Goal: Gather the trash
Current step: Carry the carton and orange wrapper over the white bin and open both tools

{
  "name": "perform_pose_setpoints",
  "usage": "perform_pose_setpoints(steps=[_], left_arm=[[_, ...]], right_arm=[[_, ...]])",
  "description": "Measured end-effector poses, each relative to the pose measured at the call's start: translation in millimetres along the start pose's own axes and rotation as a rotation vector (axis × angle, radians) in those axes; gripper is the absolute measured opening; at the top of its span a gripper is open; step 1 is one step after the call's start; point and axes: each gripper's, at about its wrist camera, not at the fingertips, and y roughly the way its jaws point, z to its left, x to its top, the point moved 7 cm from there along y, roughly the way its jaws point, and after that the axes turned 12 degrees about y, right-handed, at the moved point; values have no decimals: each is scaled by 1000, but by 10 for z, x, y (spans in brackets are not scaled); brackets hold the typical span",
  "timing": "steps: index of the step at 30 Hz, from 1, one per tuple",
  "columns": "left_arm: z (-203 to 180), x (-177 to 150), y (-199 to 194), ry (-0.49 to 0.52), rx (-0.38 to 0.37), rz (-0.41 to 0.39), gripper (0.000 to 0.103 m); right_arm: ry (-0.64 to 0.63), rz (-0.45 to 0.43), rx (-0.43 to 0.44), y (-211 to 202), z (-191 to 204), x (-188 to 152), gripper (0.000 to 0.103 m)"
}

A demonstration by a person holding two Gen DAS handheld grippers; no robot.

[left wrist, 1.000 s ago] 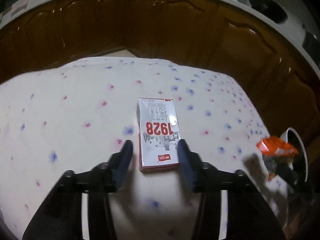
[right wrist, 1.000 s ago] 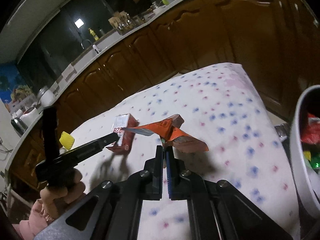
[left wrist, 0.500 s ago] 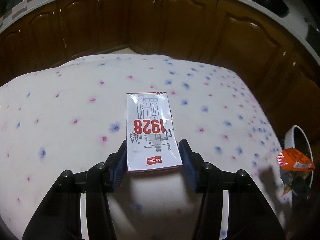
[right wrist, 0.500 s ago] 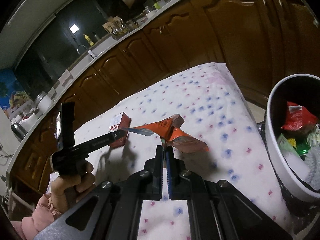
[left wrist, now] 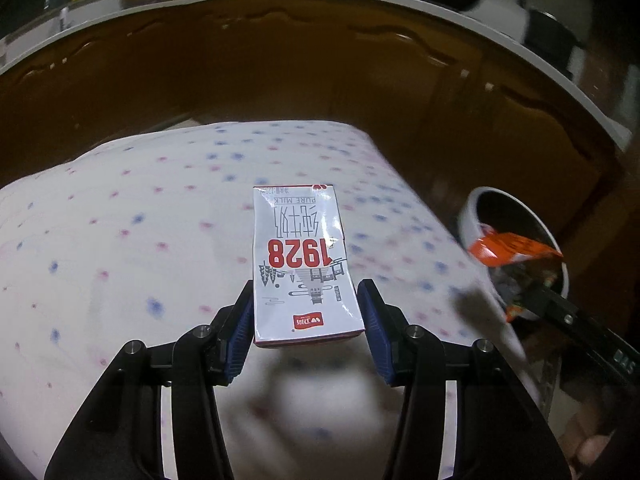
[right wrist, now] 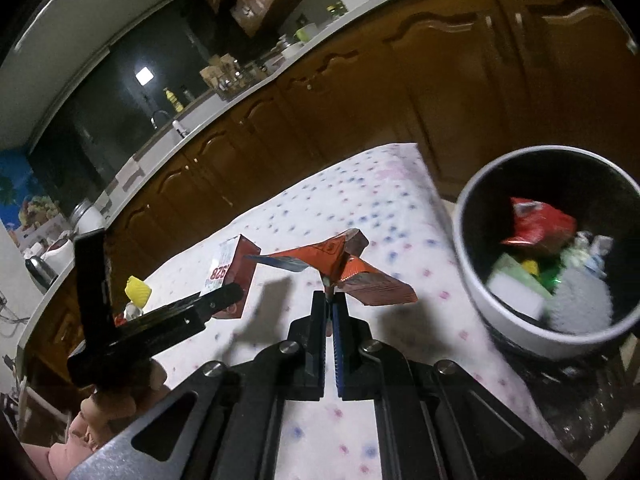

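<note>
Both grippers look like the same build. The left gripper (left wrist: 306,320) has matte black, chunky, angular plastic arms with round silver screw heads at the joints, and ribbed dark-blue rubber pads (left wrist: 240,334) lining the inner faces of its fingers. The right gripper (right wrist: 330,306) is the same deal: black arms, silver screws, blue ribbed pads, plus a grey metallic-looking bracket with a slot-shaped cutout at the lower left of its own view. Seen from the right camera, the left one has a flat black upright plate at the back. The hand (right wrist: 116,404) wrapped around its handle comes out of a pink sleeve cuff (right wrist: 72,448).
</note>
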Motion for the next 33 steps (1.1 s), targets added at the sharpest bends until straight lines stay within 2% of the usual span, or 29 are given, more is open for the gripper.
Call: perform_pose_setpoints(steps=[7,13,33], left_arm=[[-571,9,-126,90,-59,3,49],[-909,57,-193,136,-92,-3,49],[-1501,371,-187,230,-131,-32,49]], right_arm=[[34,-45,-37,-366,-271,29,3],[50,-87,-54,-589,-419,81,3],[93,-163,-92,-998,-856,339,3]])
